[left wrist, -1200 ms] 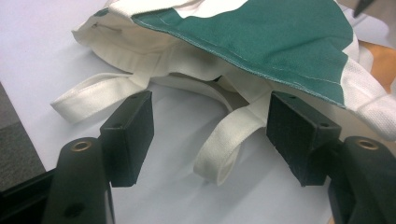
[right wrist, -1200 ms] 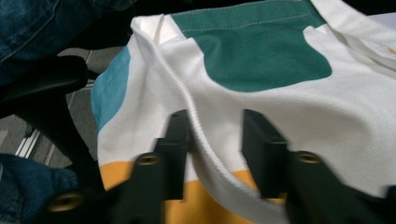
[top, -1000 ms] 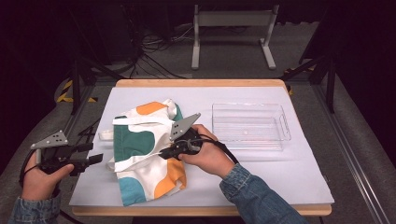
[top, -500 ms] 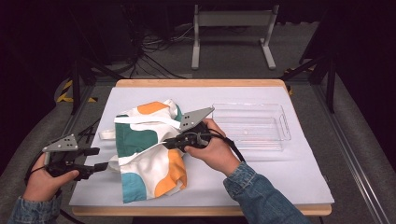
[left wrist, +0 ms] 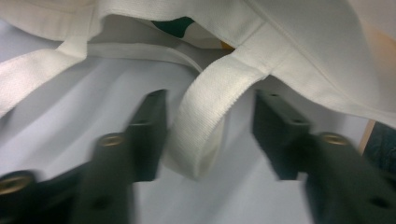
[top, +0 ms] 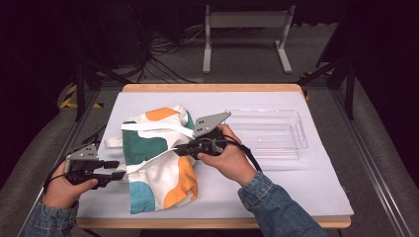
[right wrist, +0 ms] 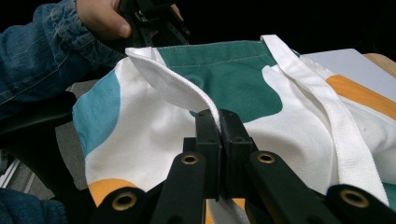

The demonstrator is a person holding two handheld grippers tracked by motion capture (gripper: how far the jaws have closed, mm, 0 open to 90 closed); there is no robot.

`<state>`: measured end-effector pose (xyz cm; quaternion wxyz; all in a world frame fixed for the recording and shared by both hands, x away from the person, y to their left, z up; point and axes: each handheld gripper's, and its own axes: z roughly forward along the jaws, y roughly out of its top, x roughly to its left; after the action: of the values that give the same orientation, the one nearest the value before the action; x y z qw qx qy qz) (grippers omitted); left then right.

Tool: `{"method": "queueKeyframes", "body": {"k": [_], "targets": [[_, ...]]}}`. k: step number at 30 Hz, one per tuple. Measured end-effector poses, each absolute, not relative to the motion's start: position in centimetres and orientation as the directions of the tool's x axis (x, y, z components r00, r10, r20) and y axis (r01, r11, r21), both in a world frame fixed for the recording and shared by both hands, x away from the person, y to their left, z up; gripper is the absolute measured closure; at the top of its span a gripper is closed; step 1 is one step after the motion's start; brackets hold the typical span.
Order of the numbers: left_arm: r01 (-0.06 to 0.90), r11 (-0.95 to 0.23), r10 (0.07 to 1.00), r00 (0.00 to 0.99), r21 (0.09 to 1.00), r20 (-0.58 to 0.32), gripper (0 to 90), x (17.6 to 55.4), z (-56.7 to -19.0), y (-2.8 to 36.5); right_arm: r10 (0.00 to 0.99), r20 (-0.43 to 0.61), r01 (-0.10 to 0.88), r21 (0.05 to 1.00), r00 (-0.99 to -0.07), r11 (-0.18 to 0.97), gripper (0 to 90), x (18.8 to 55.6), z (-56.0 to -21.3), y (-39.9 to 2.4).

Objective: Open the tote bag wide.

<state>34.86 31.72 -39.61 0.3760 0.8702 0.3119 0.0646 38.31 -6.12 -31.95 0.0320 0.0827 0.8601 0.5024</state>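
Tote bag (top: 158, 163), long axis toward the person.

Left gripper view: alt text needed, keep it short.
A looped white strap of a patterned tote bag lies between the left tongs, whose two black jaws have just been closing and stand apart on either side of it, over the white table cover.

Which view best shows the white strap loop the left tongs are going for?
The left gripper view: the white woven strap loop hangs between the open jaws, untouched. The high view shows it small beside the left tongs; the right gripper view shows another strap pinched.
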Motion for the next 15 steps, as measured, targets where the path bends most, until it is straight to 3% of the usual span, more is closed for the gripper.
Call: {"method": "queueKeyframes", "body": {"k": [2,4,15], "targets": [[0.487,-0.530,0.577,0.807,0.694,-0.126,74.4,34.8,-39.5,31.8,0.176,0.029,0.112,0.870,-0.984,0.480,87.1,38.3,-32.0,-6.2],[0.477,-0.527,0.571,0.812,0.703,-0.123,85.4,34.7,-39.3,32.0,0.180,0.031,0.115,0.870,-0.983,0.480,87.2,38.4,-32.0,-6.2],[0.447,-0.508,0.574,0.813,0.736,-0.097,87.0,34.1,-38.2,32.5,0.210,0.011,0.107,0.886,-0.978,0.451,87.2,37.9,-31.2,-7.4]]}}
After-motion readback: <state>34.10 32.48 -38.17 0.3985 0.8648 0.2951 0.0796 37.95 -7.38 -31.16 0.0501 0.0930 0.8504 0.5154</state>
